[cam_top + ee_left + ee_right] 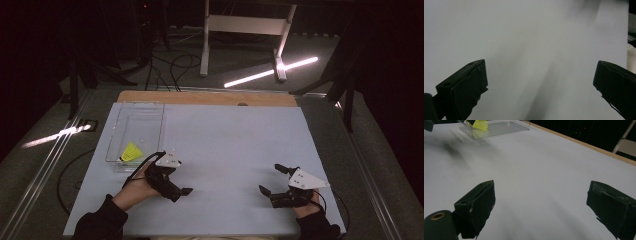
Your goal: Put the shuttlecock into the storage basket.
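A clear plastic tray (161,127) stands on the left side of the pale table (230,135). Inside its near end lies a small yellow object (131,152). A hand holds my left gripper (173,184) just in front of and to the right of the tray; in the left gripper view the left gripper (540,82) is open over bare table. My right gripper (270,178) rests near the front right edge, wide open and holding nothing. The right gripper view shows the right gripper (541,205), with the tray (499,128) and the yellow object (480,124) far off.
A wooden strip (210,97) borders the table's far edge. Beyond it on the dark floor stand a white frame (245,25), loose cables (172,65) and a bright light bar (270,72). A wide stretch of table lies between the two grippers.
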Tool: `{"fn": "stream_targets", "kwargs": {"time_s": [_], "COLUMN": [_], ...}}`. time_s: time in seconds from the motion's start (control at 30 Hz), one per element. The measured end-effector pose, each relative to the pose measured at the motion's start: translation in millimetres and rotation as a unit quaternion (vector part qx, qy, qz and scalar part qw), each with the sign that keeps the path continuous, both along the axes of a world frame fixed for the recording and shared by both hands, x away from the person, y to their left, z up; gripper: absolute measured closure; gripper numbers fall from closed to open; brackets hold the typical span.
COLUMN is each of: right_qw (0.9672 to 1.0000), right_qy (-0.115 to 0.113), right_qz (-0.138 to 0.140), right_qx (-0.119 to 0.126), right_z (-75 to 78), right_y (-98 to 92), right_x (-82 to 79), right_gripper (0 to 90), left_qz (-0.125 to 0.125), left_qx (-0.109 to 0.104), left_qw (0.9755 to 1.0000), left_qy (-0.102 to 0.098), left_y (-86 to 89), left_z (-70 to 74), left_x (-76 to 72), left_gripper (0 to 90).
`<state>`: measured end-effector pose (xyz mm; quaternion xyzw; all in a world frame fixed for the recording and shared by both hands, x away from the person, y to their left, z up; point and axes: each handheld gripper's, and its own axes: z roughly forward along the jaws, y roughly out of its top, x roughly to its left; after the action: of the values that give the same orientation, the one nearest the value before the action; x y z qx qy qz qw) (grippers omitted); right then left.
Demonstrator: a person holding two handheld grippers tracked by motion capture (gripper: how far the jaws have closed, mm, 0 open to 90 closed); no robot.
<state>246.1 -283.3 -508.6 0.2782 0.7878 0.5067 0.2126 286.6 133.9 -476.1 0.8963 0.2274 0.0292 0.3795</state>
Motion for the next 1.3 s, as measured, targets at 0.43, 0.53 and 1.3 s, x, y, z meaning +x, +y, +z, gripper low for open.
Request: {"fn": "stream_targets", "kwargs": {"time_s": [0.43,0.53,1.3], "right_qw": [1.0000,1.0000,1.0000], "right_qy": [0.003,0.003,0.005], "right_qz": [-0.002,-0.001,0.001], "right_qx": [0.001,-0.001,-0.002], "right_z": [0.2,0.2,-0.5], "right_y": [1.0,1.1,1.2], "right_x": [-0.6,-0.6,-0.2], "right_gripper": [8.7,8.6,8.6], "left_qz": [0.042,0.052,0.139], "left_qx": [-0.006,-0.014,-0.039], "left_qw": [0.9991,0.9986,0.9892], "left_qy": [-0.002,-0.002,-0.027], "left_y": [26.9,33.0,66.3], "left_z": [-21.0,-24.3,-35.8], "left_x": [-17.9,-21.2,-47.2], "left_gripper": [0.1,0.1,0.1]}}
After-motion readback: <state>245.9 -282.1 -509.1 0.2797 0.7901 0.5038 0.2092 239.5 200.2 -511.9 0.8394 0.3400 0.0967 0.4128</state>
